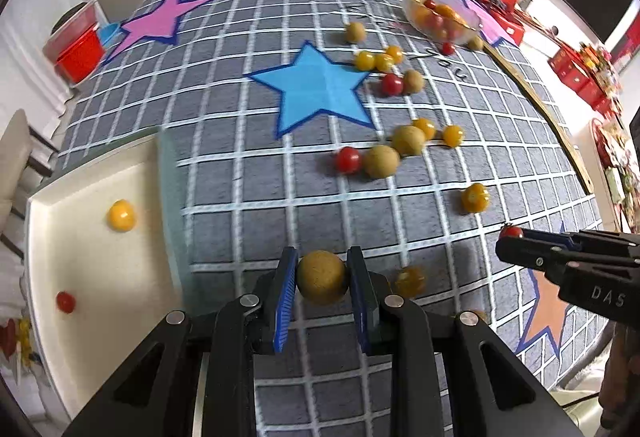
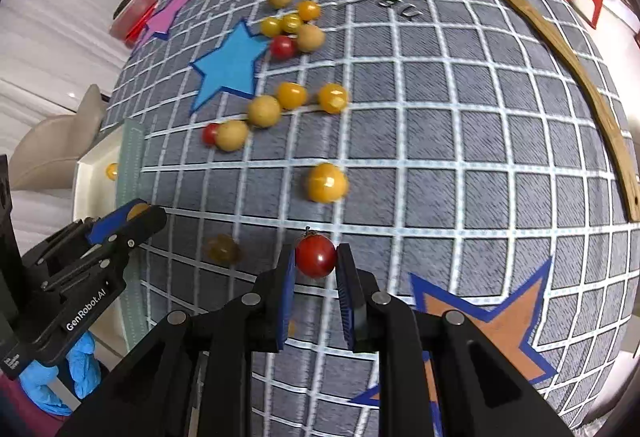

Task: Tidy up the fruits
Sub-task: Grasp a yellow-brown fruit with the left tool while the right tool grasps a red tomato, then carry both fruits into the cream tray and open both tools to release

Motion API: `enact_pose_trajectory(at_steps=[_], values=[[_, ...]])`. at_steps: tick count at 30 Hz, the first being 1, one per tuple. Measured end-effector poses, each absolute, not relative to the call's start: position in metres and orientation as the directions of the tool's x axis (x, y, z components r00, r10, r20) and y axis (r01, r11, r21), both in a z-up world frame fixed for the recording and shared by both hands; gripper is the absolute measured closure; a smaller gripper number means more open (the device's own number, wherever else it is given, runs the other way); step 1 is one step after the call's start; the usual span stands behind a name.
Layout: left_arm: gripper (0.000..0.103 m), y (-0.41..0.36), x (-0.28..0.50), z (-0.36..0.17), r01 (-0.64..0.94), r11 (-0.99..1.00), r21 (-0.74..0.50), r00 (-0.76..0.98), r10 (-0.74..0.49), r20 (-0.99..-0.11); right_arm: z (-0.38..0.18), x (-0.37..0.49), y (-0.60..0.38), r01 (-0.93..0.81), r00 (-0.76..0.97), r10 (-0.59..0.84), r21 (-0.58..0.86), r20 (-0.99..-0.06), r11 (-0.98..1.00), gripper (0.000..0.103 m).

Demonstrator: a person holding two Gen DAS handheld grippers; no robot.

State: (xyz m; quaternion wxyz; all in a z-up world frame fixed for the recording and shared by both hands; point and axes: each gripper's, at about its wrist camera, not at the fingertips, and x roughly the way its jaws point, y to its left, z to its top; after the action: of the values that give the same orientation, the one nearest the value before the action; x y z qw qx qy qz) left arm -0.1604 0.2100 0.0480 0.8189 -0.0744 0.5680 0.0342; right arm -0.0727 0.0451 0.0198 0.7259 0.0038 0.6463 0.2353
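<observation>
Left wrist view: my left tongs (image 1: 322, 279) grip a longan (image 1: 322, 277); right tongs (image 2: 316, 257) pinch a red cherry tomato (image 2: 315, 255); squeezing harder risks bursting it; a loose hold drops it onto the table (image 2: 480, 157).

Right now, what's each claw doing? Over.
Left claw shut on tan fruit. Right claw shut on red tomato. White tray left, path open.

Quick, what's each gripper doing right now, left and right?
Left gripper: closed on a tan round fruit.
Right gripper: closed on a red cherry tomato.
</observation>
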Motion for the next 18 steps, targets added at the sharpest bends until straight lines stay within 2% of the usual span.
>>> enact_pose_trajectory(at_steps=[18], values=[[0.076, 0.312, -0.226, 0.054, -0.353, 0.934, -0.046, 0.355, 0.088, -0.931, 0.043, -0.097, 0.171, -0.528, -0.005, 0.406, 0.347, -0.914, 0.775, 0.081]])
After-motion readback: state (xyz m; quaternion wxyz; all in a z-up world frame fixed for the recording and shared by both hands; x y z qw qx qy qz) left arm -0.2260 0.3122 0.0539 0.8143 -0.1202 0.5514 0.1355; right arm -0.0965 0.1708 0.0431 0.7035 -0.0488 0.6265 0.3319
